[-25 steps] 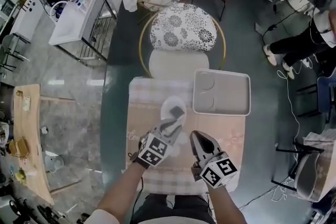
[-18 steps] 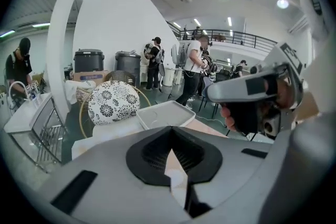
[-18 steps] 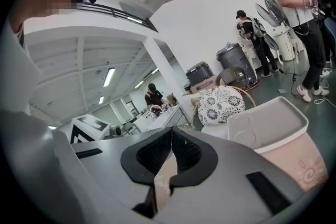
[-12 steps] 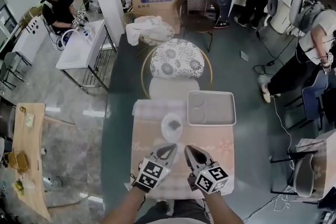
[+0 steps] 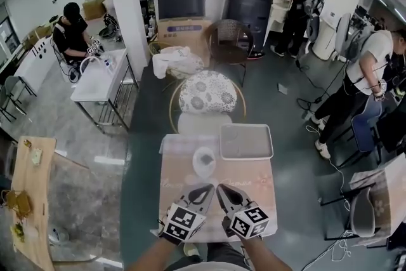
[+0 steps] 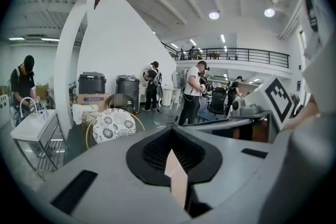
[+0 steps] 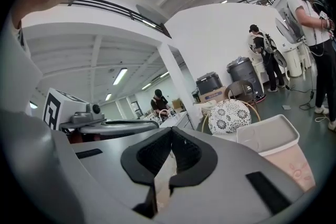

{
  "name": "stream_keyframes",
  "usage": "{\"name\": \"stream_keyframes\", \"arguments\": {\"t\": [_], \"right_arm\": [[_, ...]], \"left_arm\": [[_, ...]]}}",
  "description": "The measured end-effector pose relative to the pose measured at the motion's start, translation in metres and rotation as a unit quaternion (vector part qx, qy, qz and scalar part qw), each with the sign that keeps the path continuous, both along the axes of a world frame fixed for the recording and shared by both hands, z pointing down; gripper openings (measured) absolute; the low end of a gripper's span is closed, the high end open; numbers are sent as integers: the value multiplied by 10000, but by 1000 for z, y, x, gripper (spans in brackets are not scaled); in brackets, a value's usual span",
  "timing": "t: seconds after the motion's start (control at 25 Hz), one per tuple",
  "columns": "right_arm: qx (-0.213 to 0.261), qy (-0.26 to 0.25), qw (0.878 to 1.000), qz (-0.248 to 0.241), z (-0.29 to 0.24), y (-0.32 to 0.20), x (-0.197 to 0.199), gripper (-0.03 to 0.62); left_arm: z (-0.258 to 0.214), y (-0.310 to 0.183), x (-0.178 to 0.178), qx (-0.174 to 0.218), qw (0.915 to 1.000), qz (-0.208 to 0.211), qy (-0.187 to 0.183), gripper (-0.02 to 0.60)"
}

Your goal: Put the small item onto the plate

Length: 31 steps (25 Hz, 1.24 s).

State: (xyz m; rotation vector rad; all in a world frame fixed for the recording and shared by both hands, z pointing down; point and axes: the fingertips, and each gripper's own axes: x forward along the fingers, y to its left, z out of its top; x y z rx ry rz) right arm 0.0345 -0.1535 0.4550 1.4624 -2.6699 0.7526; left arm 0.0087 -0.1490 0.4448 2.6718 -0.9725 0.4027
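The left tongs (image 5: pixel 203 192) were shut tight with nothing between the jaws. The right tongs (image 5: pixel 222 192), just beside them, had their jaws together and were empty too. Straight ahead of both tips, a little apart from them, the plate (image 5: pixel 196 155) sat on the bench (image 5: pixel 257 190). The small item (image 5: pixel 207 162), dark in colour, already lay near the plate's middle. Beyond the right tongs, just beside the plate, stood a pale tray (image 5: pixel 246 141). The item showed too small to tell what it was made of. By its size it was likely light and fairly flat, and apt to skid on a smooth plate. A gentle squeeze across two opposite edges would suit it best. The placing looked done.
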Motion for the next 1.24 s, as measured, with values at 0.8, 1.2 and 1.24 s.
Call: {"name": "stream_keyframes", "arguments": {"t": [0.8, 1.2, 1.24], "right_arm": [[615, 324, 9976, 29, -60, 53, -24, 14], [640, 375, 9972, 40, -60, 66, -30, 14], [644, 378, 9972, 40, -60, 67, -30, 14]], "left_arm": [[-57, 61, -35, 474, 9983, -198, 286, 5], [-52, 72, -43, 481, 9983, -229, 236, 5], [-52, 73, -43, 481, 9983, -229, 234, 5]]}}
